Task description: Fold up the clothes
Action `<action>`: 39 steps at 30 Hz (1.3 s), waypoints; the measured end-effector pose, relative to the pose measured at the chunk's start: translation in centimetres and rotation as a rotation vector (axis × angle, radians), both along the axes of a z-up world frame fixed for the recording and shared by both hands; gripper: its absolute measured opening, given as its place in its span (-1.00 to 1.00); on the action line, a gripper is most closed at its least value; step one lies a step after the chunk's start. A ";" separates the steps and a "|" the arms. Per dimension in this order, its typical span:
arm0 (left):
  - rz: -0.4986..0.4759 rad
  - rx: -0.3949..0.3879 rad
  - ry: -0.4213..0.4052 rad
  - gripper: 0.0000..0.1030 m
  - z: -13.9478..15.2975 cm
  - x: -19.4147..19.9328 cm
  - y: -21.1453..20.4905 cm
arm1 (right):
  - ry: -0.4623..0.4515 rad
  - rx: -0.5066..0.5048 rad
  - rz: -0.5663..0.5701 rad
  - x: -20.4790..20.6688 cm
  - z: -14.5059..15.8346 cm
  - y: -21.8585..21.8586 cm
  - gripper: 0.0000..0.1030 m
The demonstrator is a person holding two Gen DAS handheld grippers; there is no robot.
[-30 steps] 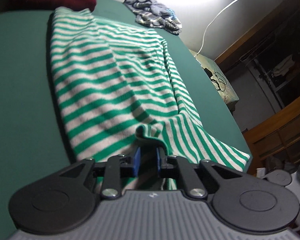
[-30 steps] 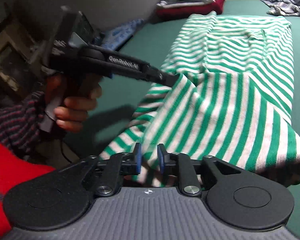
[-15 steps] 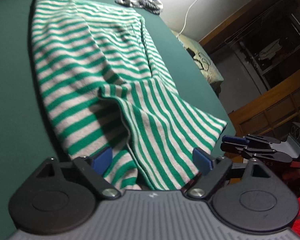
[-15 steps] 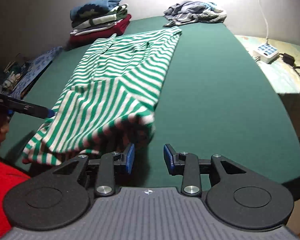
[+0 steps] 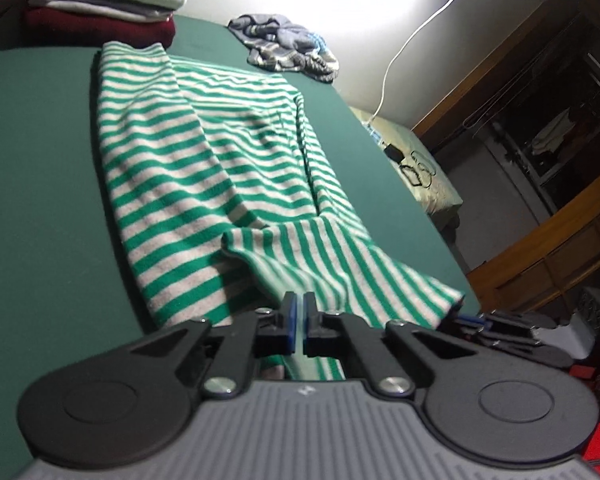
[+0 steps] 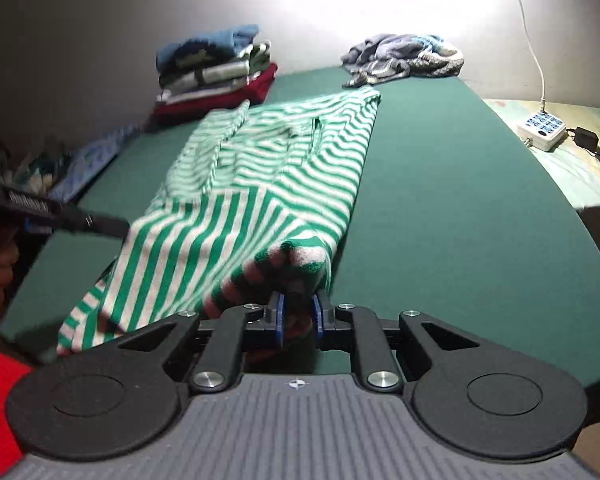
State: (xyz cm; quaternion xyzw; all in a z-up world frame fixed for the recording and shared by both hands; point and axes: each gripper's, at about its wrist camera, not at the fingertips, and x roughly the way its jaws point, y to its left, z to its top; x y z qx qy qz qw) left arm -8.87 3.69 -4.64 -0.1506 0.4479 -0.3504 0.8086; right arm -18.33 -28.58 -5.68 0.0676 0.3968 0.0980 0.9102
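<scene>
The striped sweater (image 5: 220,168) is laid lengthwise on the green table (image 5: 40,200), neck end toward 12 o'clock, with its near hem lifted off the surface at both corners. The left gripper (image 5: 299,322) is pressed together on a thin edge of the hem at 6 o'clock in its own view; only a sliver of cloth is seen between the pads, so the bite is judged shallow and could be lost once the hem is pulled toward 12. The right gripper (image 6: 298,316) is closing on a bunched corner of the hem, and the fabric is seen between its jaws; whether the pads are already pressing cannot be told for sure, though the cloth hangs from there. Several layers seem to be bunched in that wad, so one layer could be dropped and the fold left lopsided. If the two corners are carried forward unevenly, the fold line is likely to be skewed, since a sleeve flap is already lying diagonally across the body. The folded stack (image 6: 216,72) at 11 o'clock and the crumpled pile (image 6: 404,58) at 12 to 1 o'clock sit just beyond the neck end; too long a carry could push the sweater into them. The power strip (image 6: 542,128) at 2 o'clock is well apart and is judged no risk.
</scene>
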 end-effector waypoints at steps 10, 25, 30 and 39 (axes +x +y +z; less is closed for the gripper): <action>-0.057 0.067 0.067 -0.46 -2.7 -0.5 -1.7 | 0.001 -0.161 -0.004 -0.3 -1.0 0.6 -0.44; -0.113 0.051 -0.004 -1.00 -1.7 -0.1 -4.5 | -0.095 -0.124 0.037 -0.4 -0.9 0.4 -0.81; -0.160 0.094 -0.011 -1.00 -2.2 -1.2 -5.1 | -0.045 -0.206 0.123 -1.6 -1.4 0.9 -0.82; -0.111 0.114 0.013 -1.00 -2.8 -0.4 -4.8 | -0.039 -0.342 0.169 -1.5 -1.3 0.9 -0.29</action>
